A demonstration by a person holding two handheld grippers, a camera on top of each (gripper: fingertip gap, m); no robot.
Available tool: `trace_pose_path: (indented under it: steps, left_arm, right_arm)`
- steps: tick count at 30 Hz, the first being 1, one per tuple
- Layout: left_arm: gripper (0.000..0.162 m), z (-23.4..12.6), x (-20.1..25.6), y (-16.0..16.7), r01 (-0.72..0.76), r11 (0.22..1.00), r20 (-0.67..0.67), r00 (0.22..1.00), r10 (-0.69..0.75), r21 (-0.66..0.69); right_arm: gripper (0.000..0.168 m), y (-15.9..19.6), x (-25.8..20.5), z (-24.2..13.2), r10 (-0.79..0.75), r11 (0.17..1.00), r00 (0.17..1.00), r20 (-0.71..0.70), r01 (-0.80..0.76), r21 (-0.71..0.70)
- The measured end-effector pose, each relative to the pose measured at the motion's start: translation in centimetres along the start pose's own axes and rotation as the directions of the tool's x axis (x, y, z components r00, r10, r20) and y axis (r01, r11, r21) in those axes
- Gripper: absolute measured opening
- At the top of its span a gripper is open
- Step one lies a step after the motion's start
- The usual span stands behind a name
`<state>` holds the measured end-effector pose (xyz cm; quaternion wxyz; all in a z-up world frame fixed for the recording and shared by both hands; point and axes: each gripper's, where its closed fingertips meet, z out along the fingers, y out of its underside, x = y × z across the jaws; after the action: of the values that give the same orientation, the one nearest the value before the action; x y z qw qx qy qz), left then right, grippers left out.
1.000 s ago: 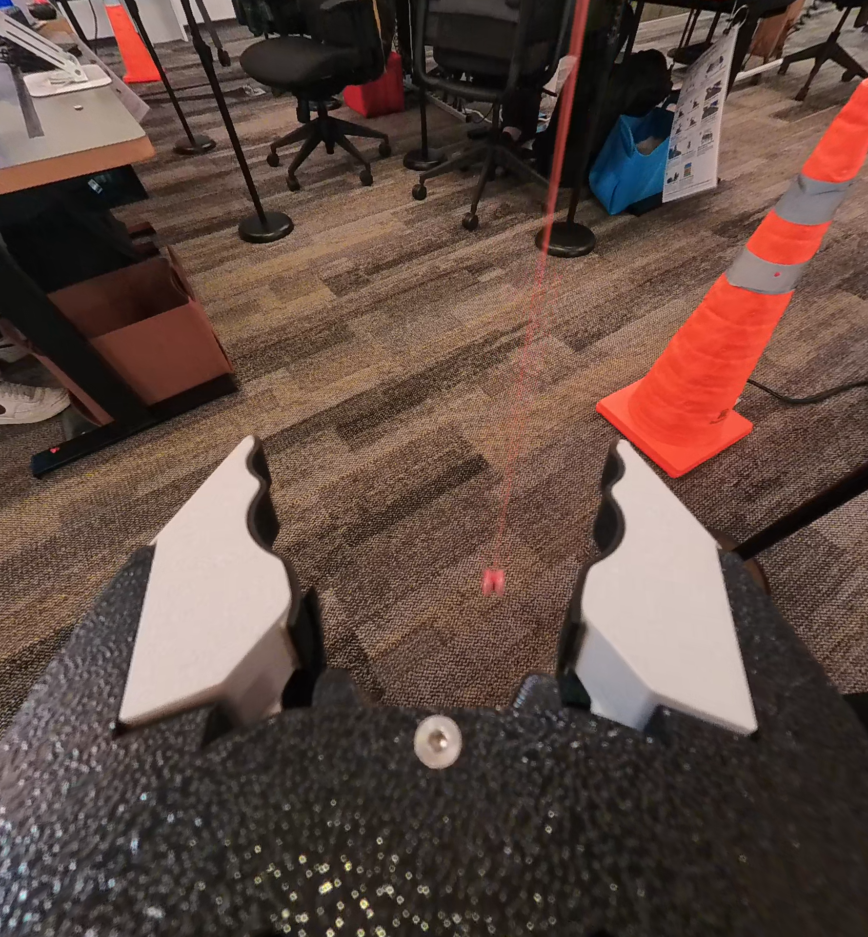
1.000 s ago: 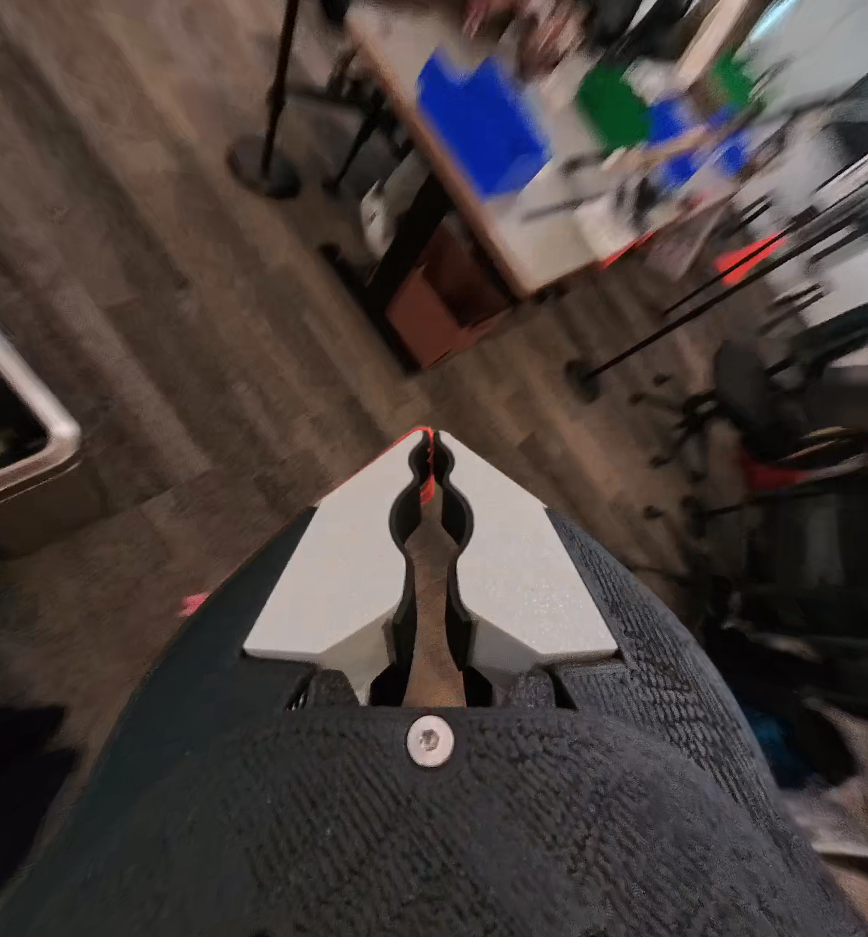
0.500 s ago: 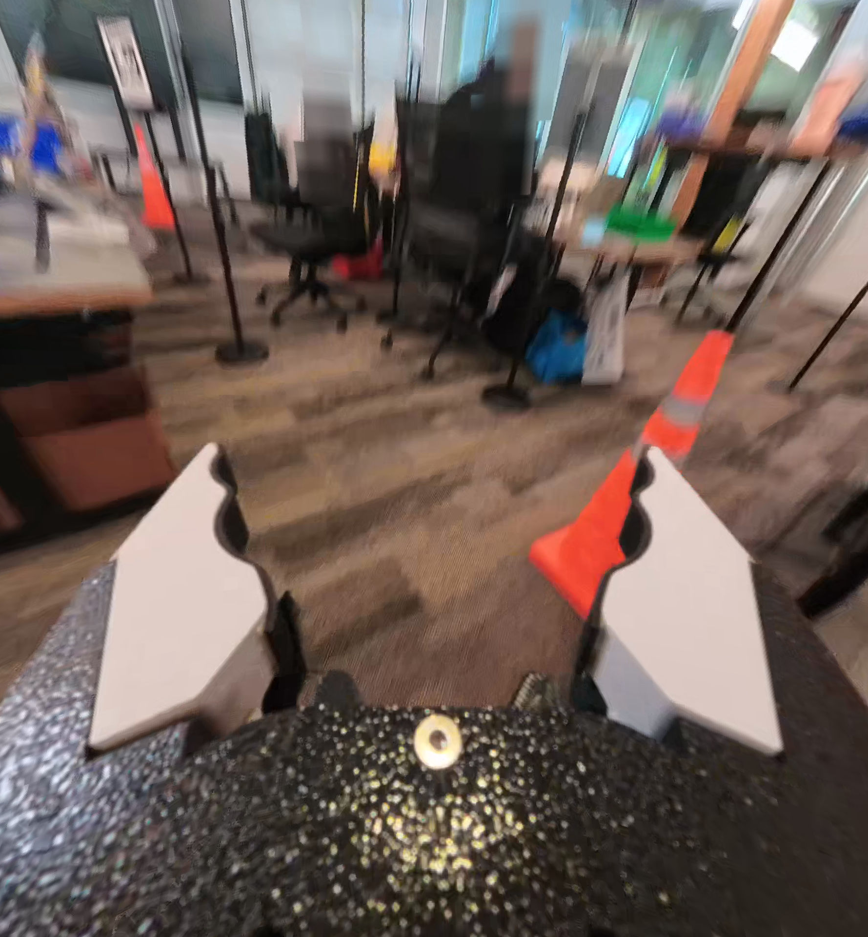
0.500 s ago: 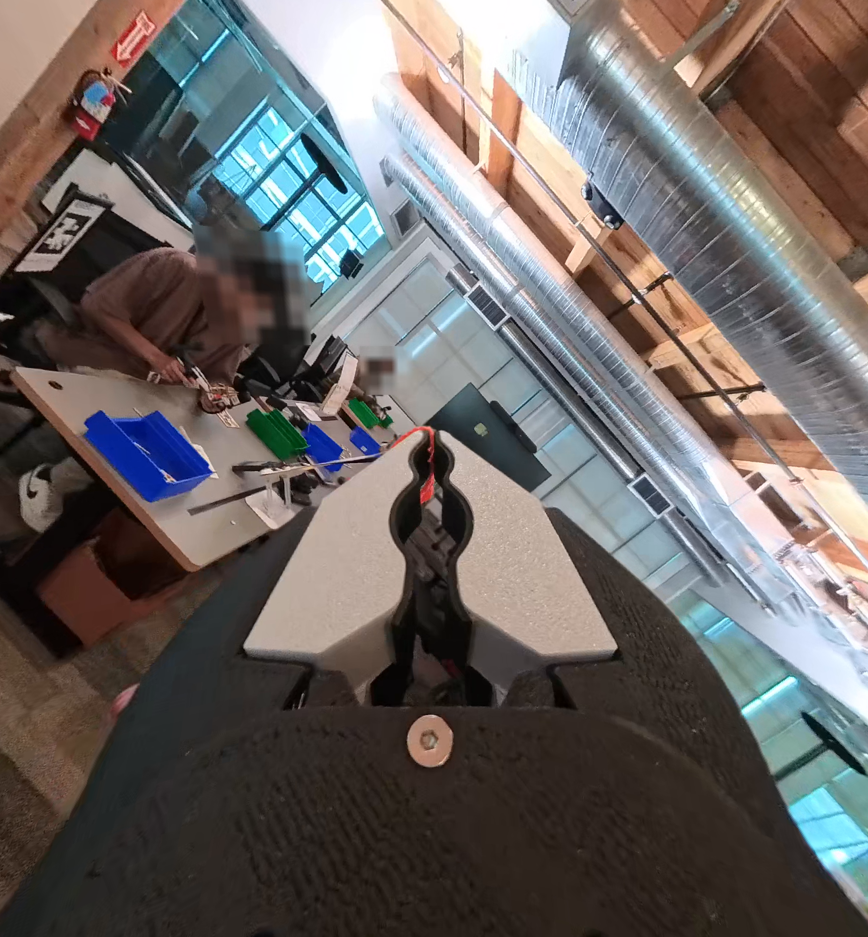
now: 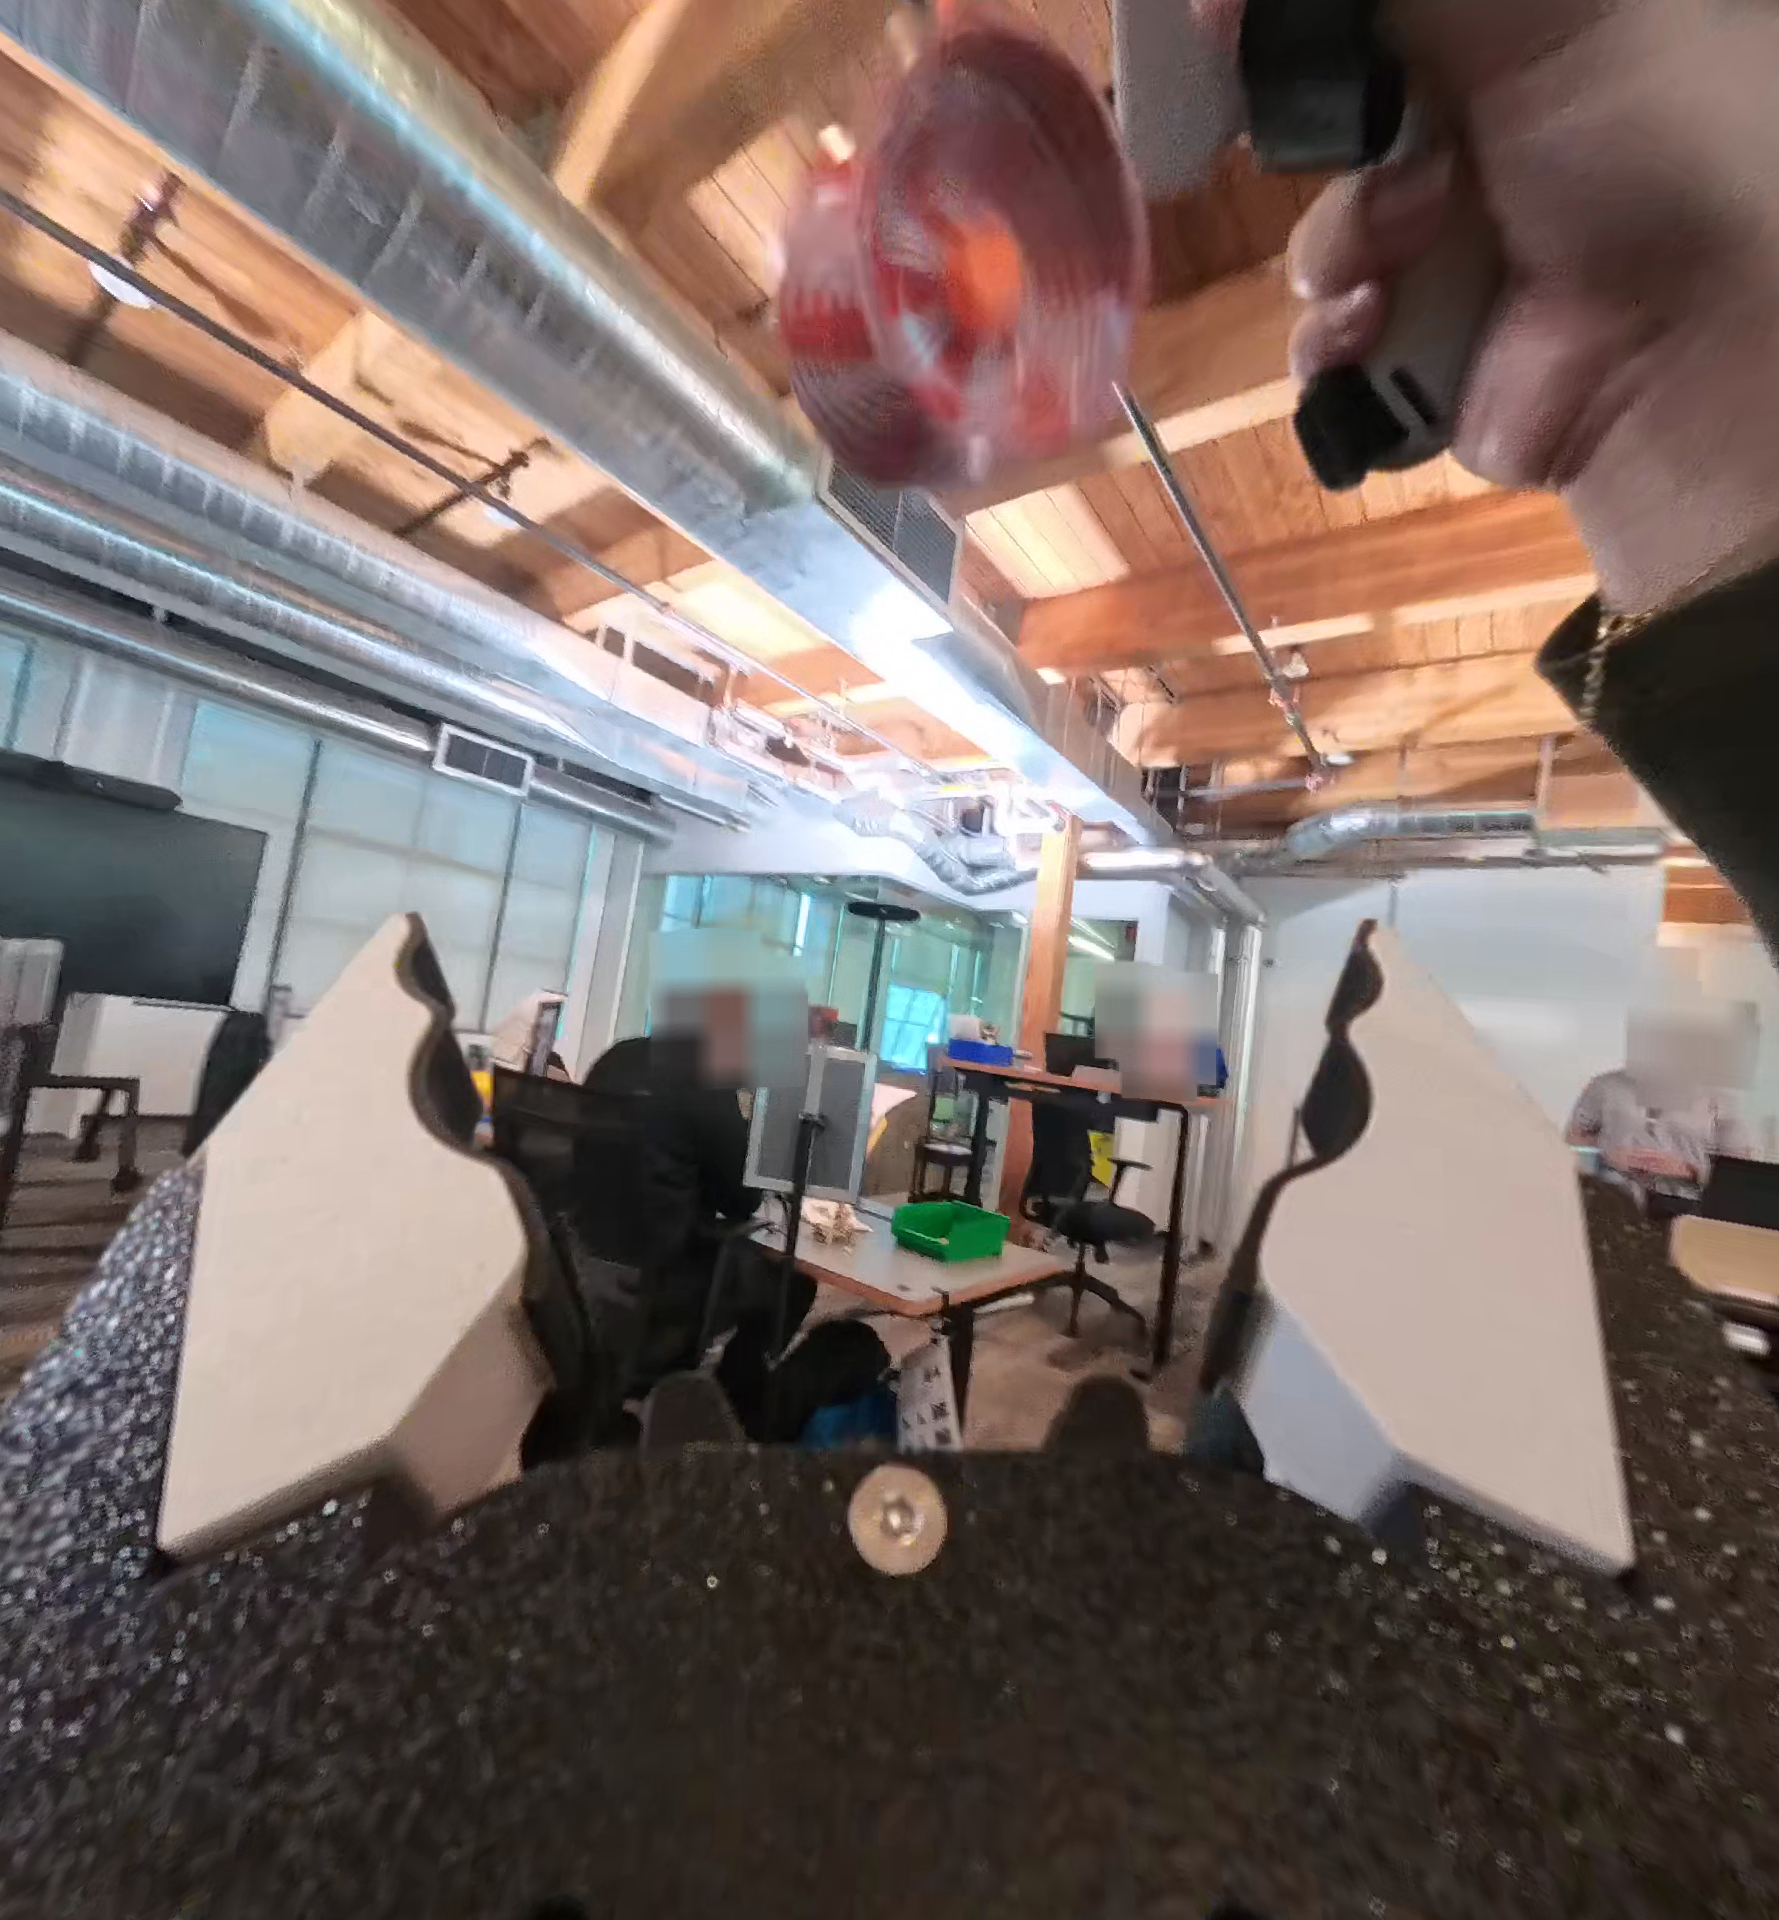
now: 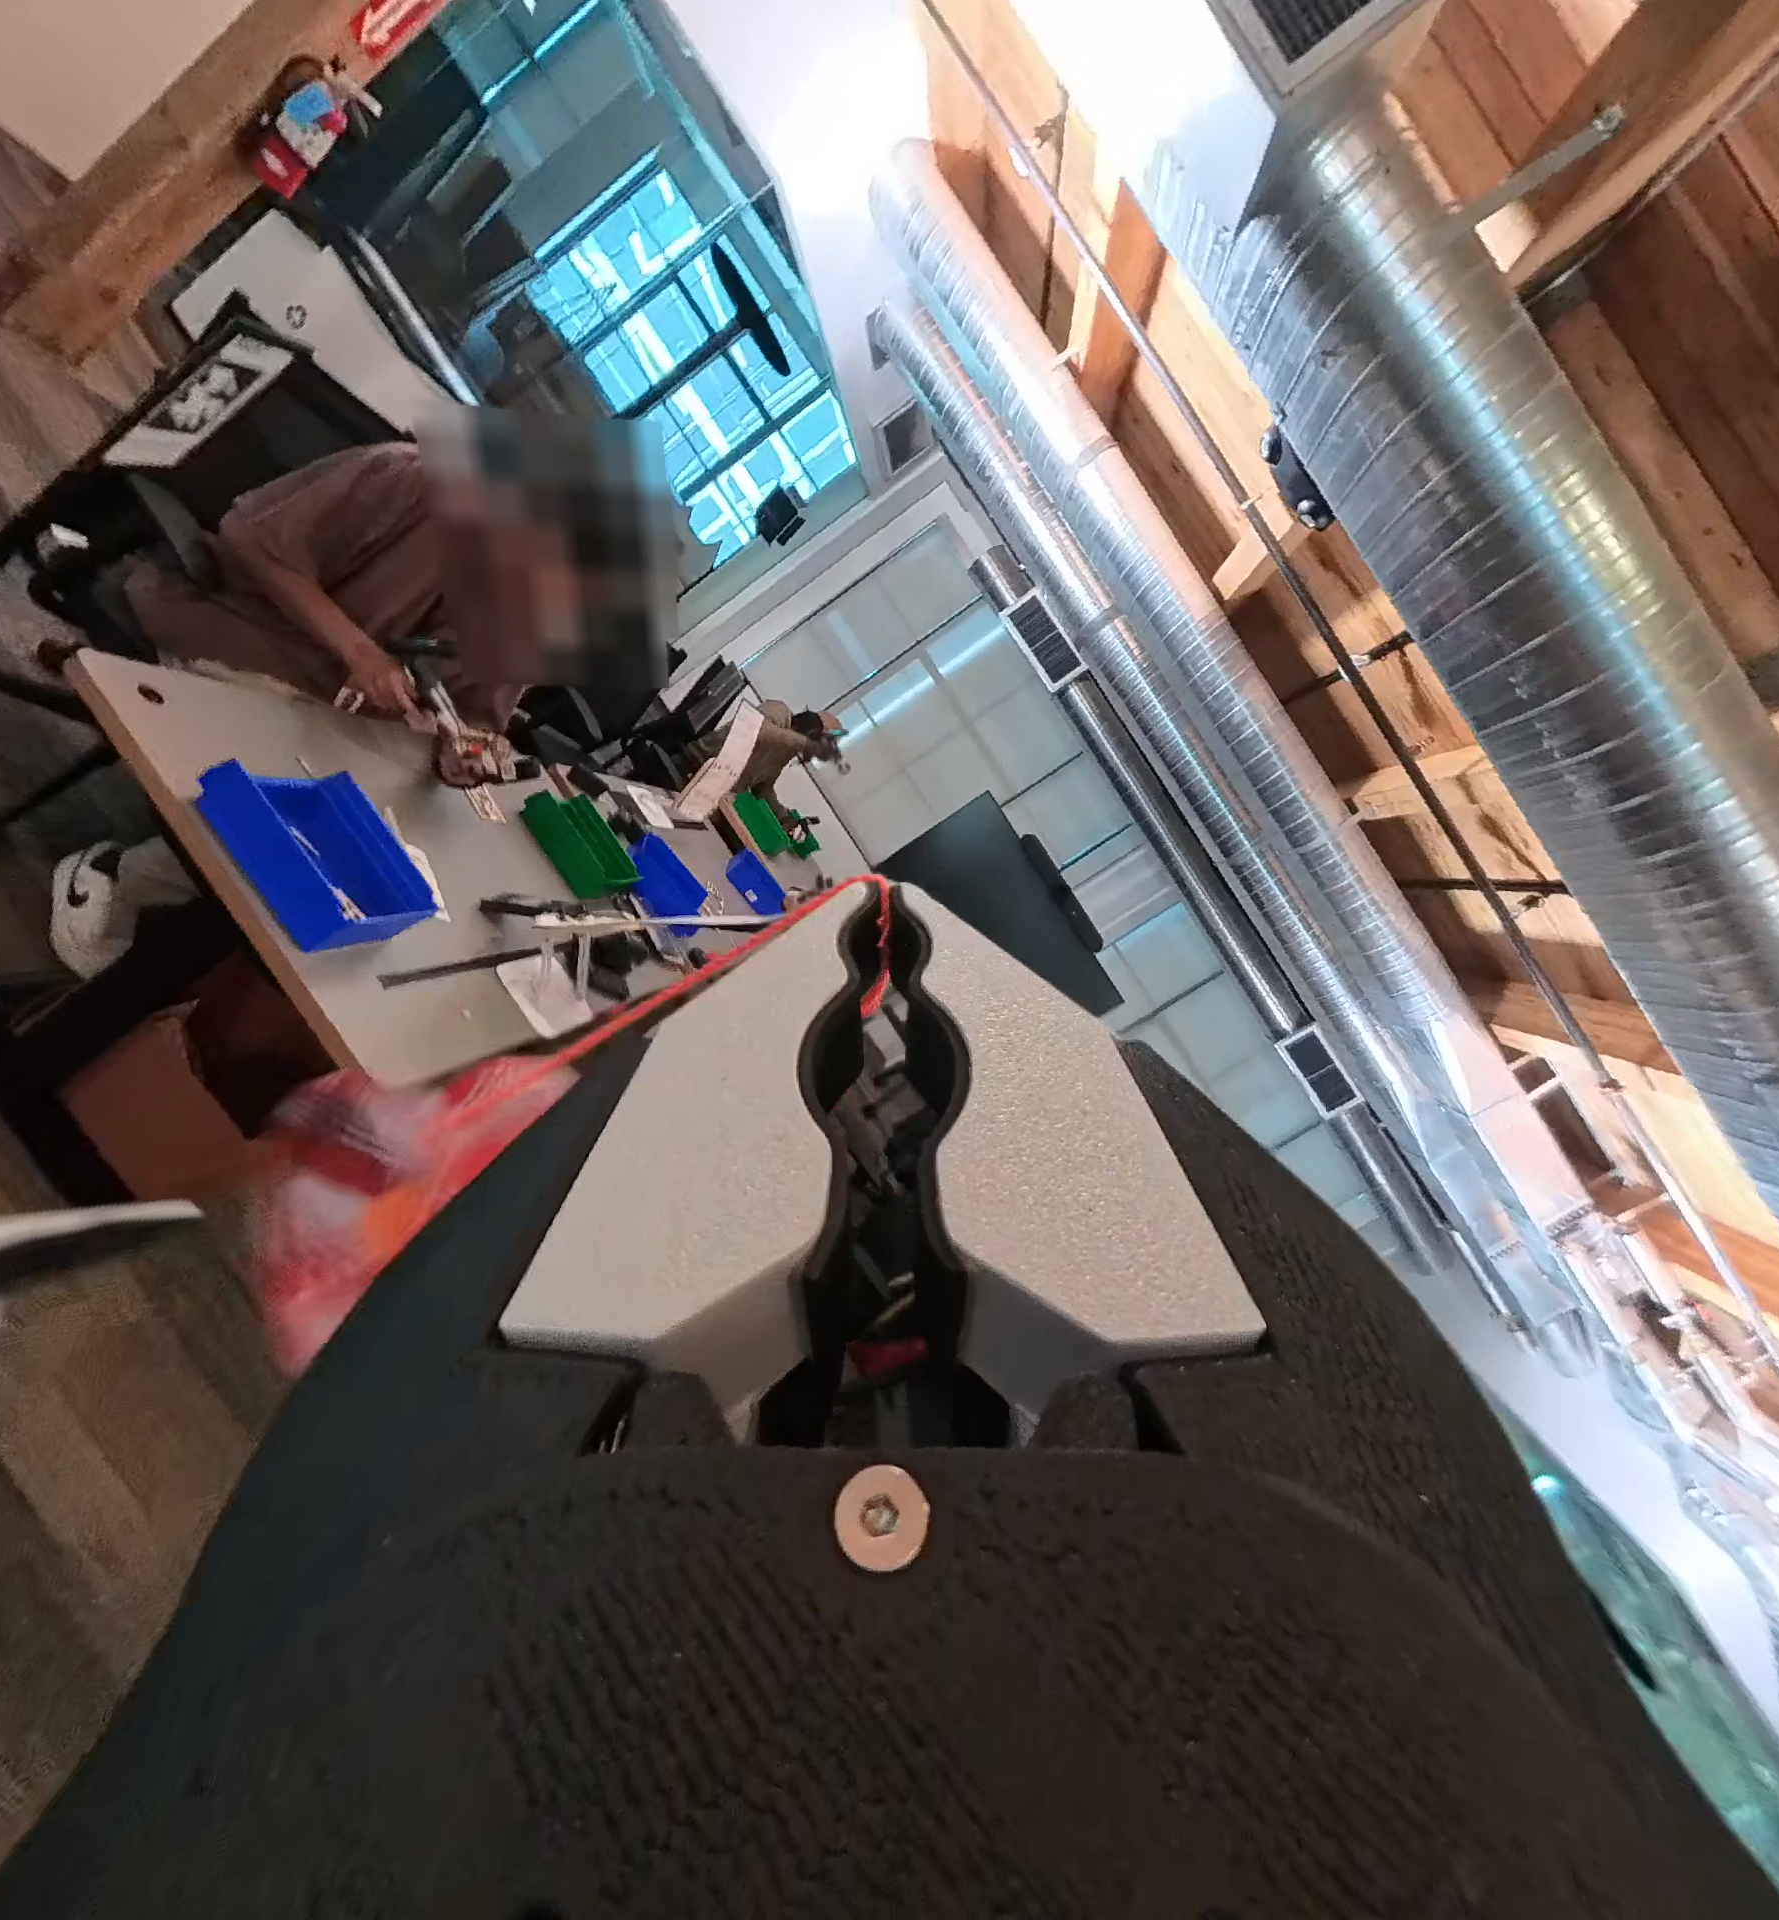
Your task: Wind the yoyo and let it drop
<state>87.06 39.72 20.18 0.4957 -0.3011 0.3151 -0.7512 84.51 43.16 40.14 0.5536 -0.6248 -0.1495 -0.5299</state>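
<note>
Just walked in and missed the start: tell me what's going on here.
A person holds a gripper in each hand and is playing a yoyo. The right gripper is shut on the red string, and the red yoyo is up in the air near it, blurred with motion. The left gripper is open and empty, pointing up toward the ceiling, below the yoyo.

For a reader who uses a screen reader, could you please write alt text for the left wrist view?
A blurred red yoyo hangs in the air above the open left gripper, whose two pale fingers stand wide apart and hold nothing. At upper right a hand grips the other gripper's handle; behind lie office desks and a wooden ceiling with metal ducts.
</note>
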Motion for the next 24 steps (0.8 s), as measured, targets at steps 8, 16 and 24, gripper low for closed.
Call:
trace_pose_path:
  steps: [8, 16, 24]
  left_arm:
    - [0.159, -21.4, -6.6, 13.4, -0.071, 0.916, 0.192, 0.969, 0.158, -0.395]
    - [0.158, -26.9, -6.0, 15.3, -0.190, 0.845, 0.054, 0.967, 0.249, -0.499]
    - [0.158, -29.5, -6.5, 17.6, -0.079, 0.861, 0.125, 0.979, 0.163, -0.503]
  right_arm:
    - [0.000, 1.9, 0.8, 1.1, -0.085, 0.993, 0.996, 0.020, 0.087, -0.084]
    - [0.000, -1.0, 2.7, 1.1, 0.002, 1.000, 0.996, 0.089, -0.002, -0.003]
    - [0.000, -0.8, 3.4, 2.6, 0.016, 0.998, 0.988, 0.153, -0.005, -0.068]
